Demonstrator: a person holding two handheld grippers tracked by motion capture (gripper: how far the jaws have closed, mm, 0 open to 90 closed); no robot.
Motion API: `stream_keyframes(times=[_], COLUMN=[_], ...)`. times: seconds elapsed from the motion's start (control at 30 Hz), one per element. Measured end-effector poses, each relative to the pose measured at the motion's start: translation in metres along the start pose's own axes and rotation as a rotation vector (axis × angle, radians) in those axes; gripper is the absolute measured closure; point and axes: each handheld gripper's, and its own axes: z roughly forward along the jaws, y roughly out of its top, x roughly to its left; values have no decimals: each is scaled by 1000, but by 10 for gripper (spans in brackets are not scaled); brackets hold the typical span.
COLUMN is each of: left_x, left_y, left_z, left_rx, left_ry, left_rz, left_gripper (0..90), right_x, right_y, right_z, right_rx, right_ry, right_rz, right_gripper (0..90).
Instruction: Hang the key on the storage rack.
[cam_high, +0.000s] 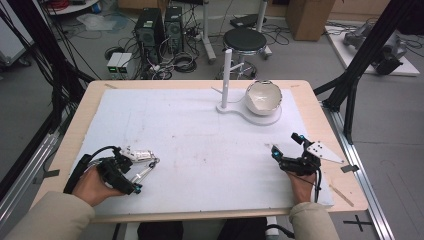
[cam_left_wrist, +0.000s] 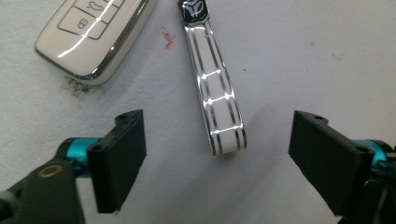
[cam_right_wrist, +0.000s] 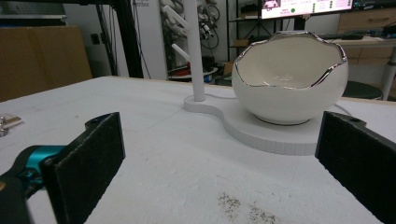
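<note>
Lying flat on the white-covered worktop (cam_high: 200, 145), a car key fob (cam_left_wrist: 93, 35) and its white-and-chrome strap (cam_left_wrist: 217, 93) sit at the near left. The left gripper (cam_left_wrist: 215, 163) points down over them, jaws spread either side of the strap's looped end without touching it, with the fob just beyond and apart from the jaws. At the near right, the right gripper (cam_right_wrist: 219, 158) rests low with jaws spread and nothing between them, facing a white eggshell-shaped bowl (cam_right_wrist: 289, 79) on a white stand (cam_right_wrist: 261, 130) with an upright post (cam_right_wrist: 194, 51) at the far side
</note>
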Motion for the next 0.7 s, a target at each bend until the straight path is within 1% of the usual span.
stream_keyframes(times=[0.03, 0.07, 0.1, 0.13, 0.17, 0.2, 0.23, 0.27, 0.3, 0.37, 0.43, 0.47, 0.53, 0.6, 0.63, 0.7], left_x=[0, 0, 0, 1, 1, 1, 3, 5, 7, 7, 7, 6, 5, 4, 4, 4], left_y=[0, 0, 0, 0, 0, 0, -1, -3, -5, -5, -5, -5, -5, -4, -3, -3], left_z=[0, 1, 1, 1, 3, 3, 3, 3, 4, 4, 5, 4, 4, 3, 3, 3], left_rx=[2, 16, 16, 29, 60, 60, 27, 5, -1, -4, -2, -4, -13, -17, -14, -15], left_ry=[-8, -13, -13, -12, 0, 0, -8, -23, -30, -30, -26, -33, -26, -28, -28, -28], left_rz=[3, 8, 8, 13, 11, 11, -17, -31, -47, -52, -44, -36, -34, -22, -22, -18], left_gripper=[261, 280, 294, 294, 324, 316, 316, 321, 325, 330, 341, 341, 362, 416, 462, 496], right_x=[0, 0, 0, 0, 0, 0, 0, 0, 0, 0, 0, 0, 0, 0, 0, 0], right_y=[0, 0, 0, 0, 0, 0, 0, 0, 0, 0, 0, 0, 0, 0, 0, 0], right_z=[0, 0, 0, 0, 0, 0, 0, 0, 0, 0, 0, 0, 0, 0, 0, 0], right_rx=[-2, -1, 1, 1, -1, -2, -2, -1, -1, -1, 0, -1, 0, -2, -1, -1], right_ry=[-1, 0, 1, 1, 1, 1, 1, 1, 1, 0, 1, 0, 1, 0, -1, 0], right_rz=[-2, -2, 1, 1, -2, -1, -1, 4, 3, 2, 1, -1, 0, 0, -1, 0], right_gripper=[5, 5, 5, 5, 5, 5, 5, 5, 5, 5, 5, 5, 5, 5, 5, 5])
